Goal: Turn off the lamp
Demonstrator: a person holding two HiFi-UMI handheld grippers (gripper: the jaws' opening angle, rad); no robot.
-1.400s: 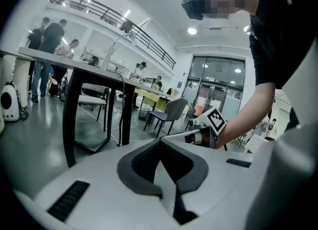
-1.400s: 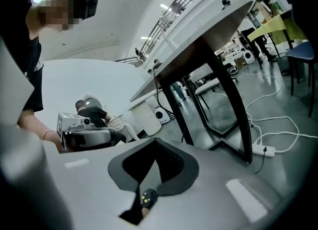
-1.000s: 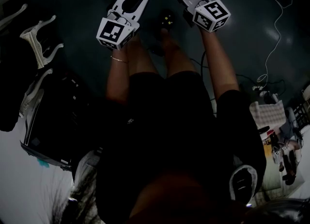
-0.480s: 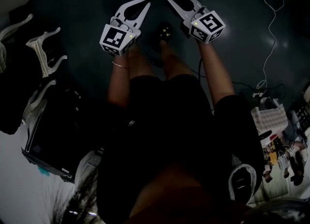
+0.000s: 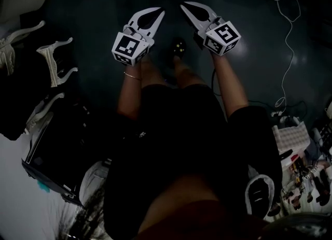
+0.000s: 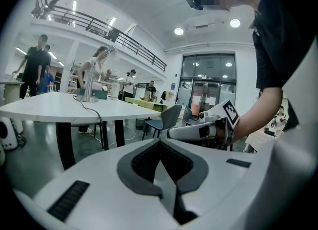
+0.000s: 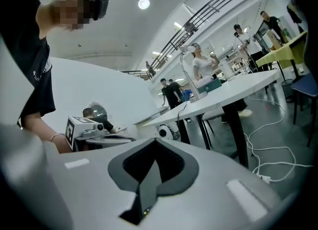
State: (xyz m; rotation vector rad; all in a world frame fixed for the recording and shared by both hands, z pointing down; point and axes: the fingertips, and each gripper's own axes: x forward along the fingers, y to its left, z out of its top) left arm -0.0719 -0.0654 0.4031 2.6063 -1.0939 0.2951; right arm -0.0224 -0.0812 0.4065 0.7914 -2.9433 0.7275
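Darkness covers most of the head view, so the person (image 5: 181, 130) in dark clothing and the floor (image 5: 104, 5) run together. The shoe (image 5: 178, 47) between the two forearms shows only as a few pale dots. White frames (image 5: 53, 60) on the left are partly cut off by the picture's edge, and the clutter at the right edge is too dim to name.

The lamp (image 6: 90, 87) lies outside the head view altogether. The left gripper view shows it far off to the left on the white bench (image 6: 54, 107). Its stem rises from a round base, and a cable trails over the bench top. Its head is too small to tell lit from unlit. Someone in a white top stands just behind it.

Two hand-held grippers show, each with one marker cube (image 5: 127, 48). The left hand-held gripper (image 5: 160, 12) has its jaws pressed together with nothing between them. The right hand-held gripper (image 5: 184, 6) is likewise closed tight and empty. Both are held in the air near each other, tips leaning inward, well apart from the bench.

One lamp and one white bench show, with one grey chair (image 6: 171, 117) to the bench's right. One white cable (image 5: 288, 42) snakes over the floor on the right. At least five people stand far back in the right gripper view, too small to describe.
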